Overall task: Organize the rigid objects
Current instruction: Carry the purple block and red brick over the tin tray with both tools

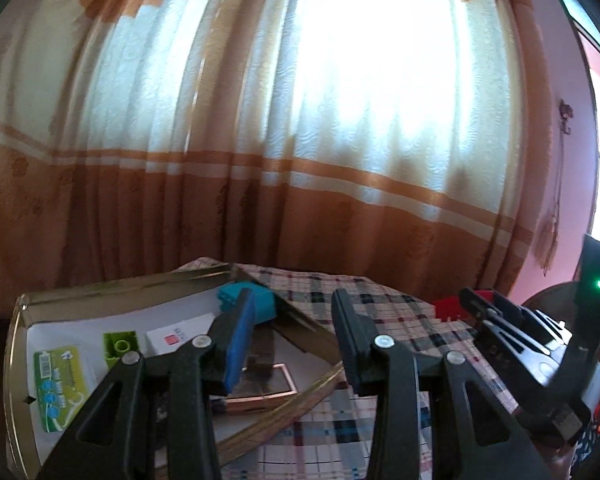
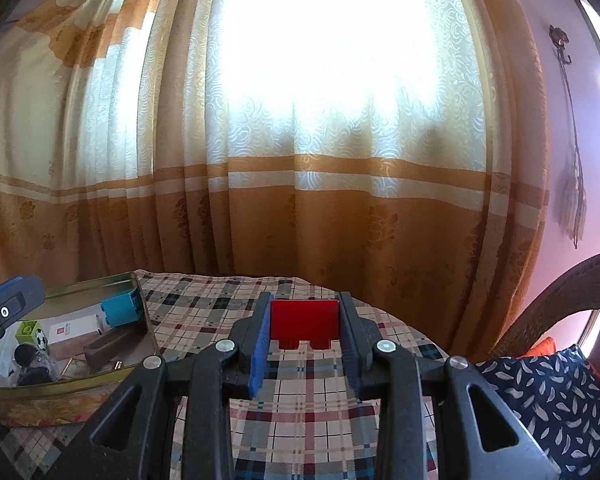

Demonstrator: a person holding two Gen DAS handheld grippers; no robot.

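**Red block pinched over the checked cloth**

The red block (image 2: 304, 322) sits between the right gripper (image 2: 306, 320) fingers, which pinch it on both sides. It is held above the checked tablecloth (image 2: 308, 420), in the middle of the right wrist view.

The left gripper (image 1: 292, 328) has its fingers spread a little apart, with nothing between them. Its left finger is over the tin box (image 1: 60, 296), and its right finger is over the cloth.

The left wrist view looks down into the box at about 8 o'clock. There you can see a teal block (image 1: 266, 304), a green block (image 1: 120, 346), a white card (image 1: 176, 334) and a packet with green print (image 1: 58, 384). The same view shows the right gripper from the side at 3 o'clock, with a bit of red at its tip.

The right wrist view shows the box at 9 o'clock. It also shows a small ball with black and white patches (image 2: 41, 339) by the green block. Only this view shows a wicker chair (image 2: 560, 304) and a dark cushion with a feather print (image 2: 548, 396) at 4 o'clock.

Behind the table hangs a big orange and cream curtain (image 2: 300, 208), with bright light coming through it. A pink wall (image 2: 572, 152) is at 3 o'clock.
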